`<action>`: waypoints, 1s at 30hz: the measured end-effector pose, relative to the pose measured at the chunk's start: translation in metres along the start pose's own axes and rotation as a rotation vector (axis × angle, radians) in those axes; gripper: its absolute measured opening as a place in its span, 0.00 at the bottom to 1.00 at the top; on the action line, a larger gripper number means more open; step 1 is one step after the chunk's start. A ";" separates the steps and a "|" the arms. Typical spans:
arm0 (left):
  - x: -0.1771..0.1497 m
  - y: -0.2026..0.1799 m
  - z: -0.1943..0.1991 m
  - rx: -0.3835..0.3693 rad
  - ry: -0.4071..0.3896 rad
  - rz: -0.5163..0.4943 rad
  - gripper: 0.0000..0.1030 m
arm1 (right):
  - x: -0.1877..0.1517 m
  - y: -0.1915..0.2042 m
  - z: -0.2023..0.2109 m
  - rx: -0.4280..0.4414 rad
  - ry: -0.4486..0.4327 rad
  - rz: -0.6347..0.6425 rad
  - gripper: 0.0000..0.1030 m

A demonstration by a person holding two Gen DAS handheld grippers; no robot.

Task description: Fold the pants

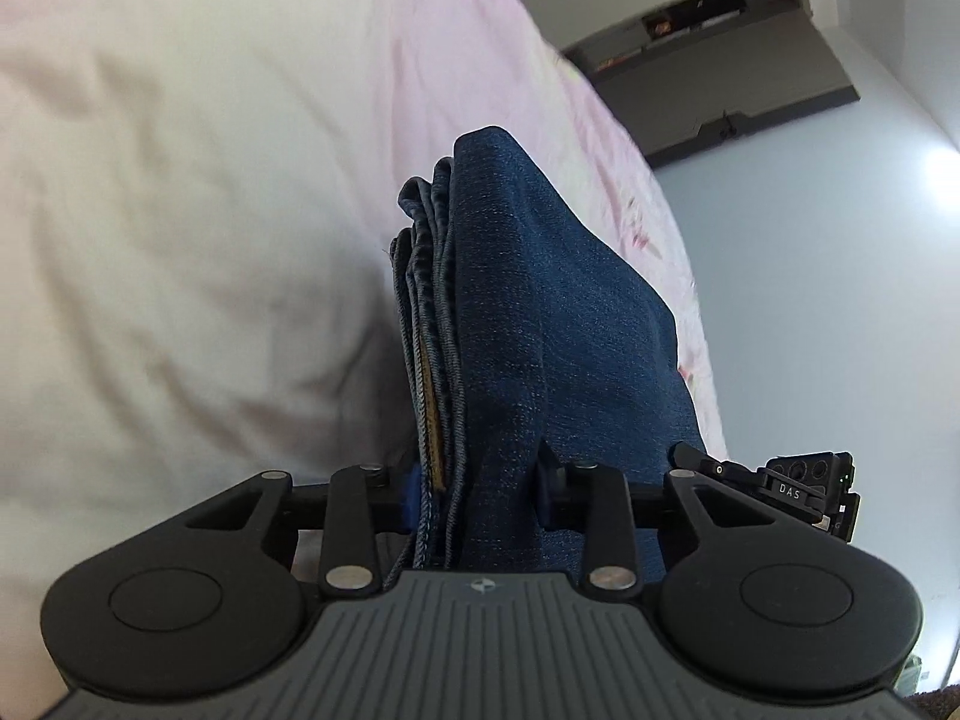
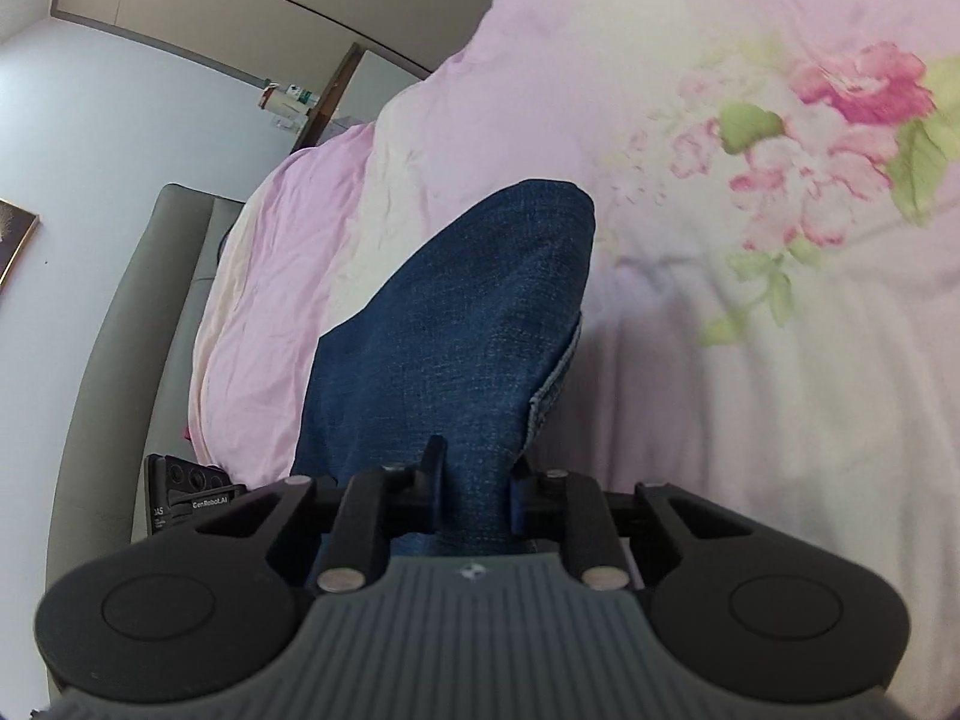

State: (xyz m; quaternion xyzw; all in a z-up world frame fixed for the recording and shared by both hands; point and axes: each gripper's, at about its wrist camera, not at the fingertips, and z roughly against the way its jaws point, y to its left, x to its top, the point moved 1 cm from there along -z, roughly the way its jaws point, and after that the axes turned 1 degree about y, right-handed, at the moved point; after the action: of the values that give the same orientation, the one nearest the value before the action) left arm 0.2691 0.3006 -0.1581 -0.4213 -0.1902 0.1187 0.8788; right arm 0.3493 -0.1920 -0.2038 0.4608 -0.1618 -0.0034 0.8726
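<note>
my left gripper (image 1: 477,495) clamps stacked denim layers of the jeans (image 1: 540,312); my right gripper (image 2: 474,489) pinches one fold, above the bed's (image 2: 750,360) floral sheet.

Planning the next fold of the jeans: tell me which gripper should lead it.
Probably the left gripper: its jaws clamp the thick stacked edges of the jeans, so it controls more layers. The right gripper pinches a thinner bunch over the bedsheet. Both hold cloth.

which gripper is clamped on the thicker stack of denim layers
The left gripper: several hemmed edges of the jeans show between its jaws; the right gripper pinches one smooth fold.
</note>
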 end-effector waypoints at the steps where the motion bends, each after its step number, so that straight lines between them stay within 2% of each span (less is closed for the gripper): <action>1: 0.001 -0.003 0.010 0.007 -0.023 -0.004 0.36 | 0.005 0.008 -0.001 0.010 0.001 0.024 0.15; 8: 0.019 -0.008 0.071 0.081 -0.155 -0.004 0.36 | 0.048 0.061 -0.044 0.092 0.054 0.124 0.14; 13: 0.031 0.019 0.083 0.135 -0.190 0.018 0.36 | 0.066 0.075 -0.095 0.142 0.099 0.145 0.14; 19: 0.046 0.057 0.067 0.154 -0.183 0.046 0.36 | 0.071 0.056 -0.143 0.129 0.126 0.107 0.14; 24: 0.041 0.083 0.049 0.163 -0.158 0.065 0.36 | 0.070 0.029 -0.178 0.086 0.169 0.089 0.15; 27: 0.040 0.086 0.043 0.174 -0.148 0.052 0.38 | 0.069 0.013 -0.190 0.072 0.189 0.065 0.15; 30: 0.039 0.083 0.042 0.194 -0.142 0.038 0.40 | 0.067 0.008 -0.203 0.019 0.212 0.079 0.17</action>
State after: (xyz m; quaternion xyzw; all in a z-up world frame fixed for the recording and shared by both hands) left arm 0.2822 0.3955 -0.1906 -0.3285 -0.2316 0.1828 0.8972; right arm 0.4699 -0.0348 -0.2847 0.4602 -0.0865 0.0813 0.8799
